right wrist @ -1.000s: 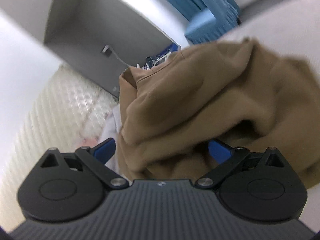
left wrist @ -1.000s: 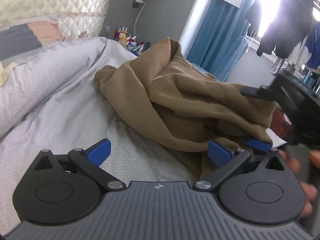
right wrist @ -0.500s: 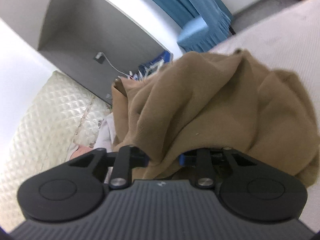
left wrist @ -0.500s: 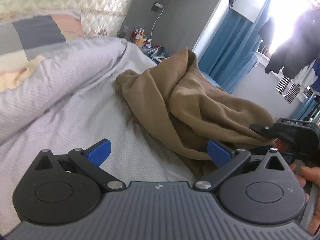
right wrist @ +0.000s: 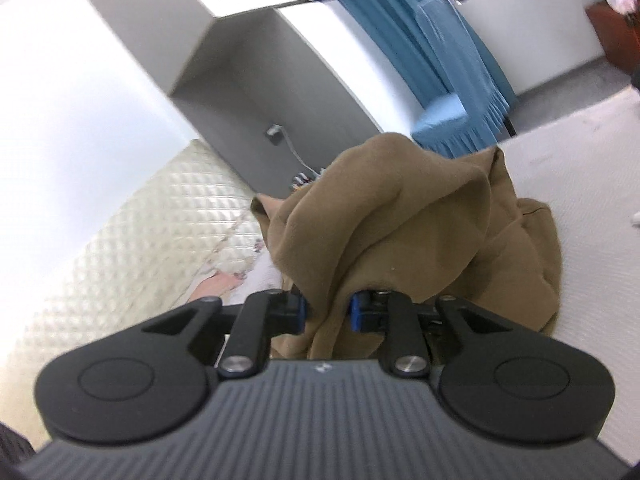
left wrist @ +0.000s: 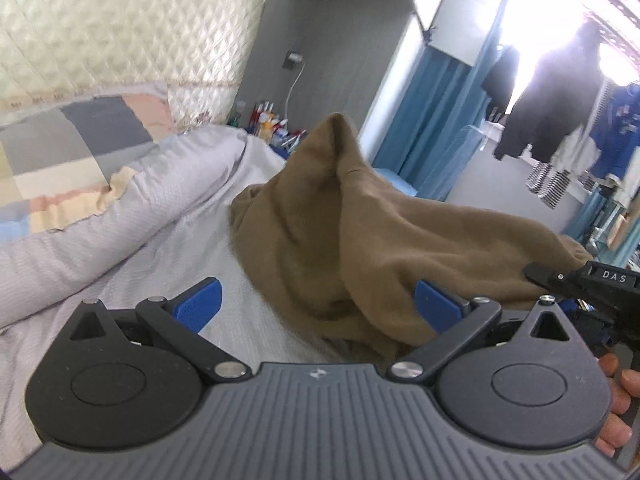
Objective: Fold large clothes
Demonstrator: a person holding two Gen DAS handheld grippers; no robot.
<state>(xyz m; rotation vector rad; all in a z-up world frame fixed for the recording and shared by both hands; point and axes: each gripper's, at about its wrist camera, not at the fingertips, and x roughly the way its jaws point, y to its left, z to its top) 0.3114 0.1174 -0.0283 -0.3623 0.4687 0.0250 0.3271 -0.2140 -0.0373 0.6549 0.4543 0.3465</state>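
With its blue pads drawn in on a bunched fold of cloth, the right hand-held gripper (right wrist: 327, 312) has a firm pinch on the brown garment (right wrist: 404, 236). The left hand-held gripper (left wrist: 316, 300) stands spread wide, nothing between its pads; the right-hand pad lies against the hem of the cloth, the other over bare sheet.

The brown garment sits in a crumpled heap on the bed (left wrist: 168, 264), peaked at its far side, with no flat panel or clean edge showing. A rolled duvet (left wrist: 132, 204) lies well apart to the left, before the quilted headboard (left wrist: 120, 40).

Judgement: the step in hand is the initial pick-up and spreading; no fold has been made. The next move calls for the left hand-held gripper to close on a second point along the near edge, apart from the first, so the two can draw the cloth out flat. The risk is pinching several layers at once.
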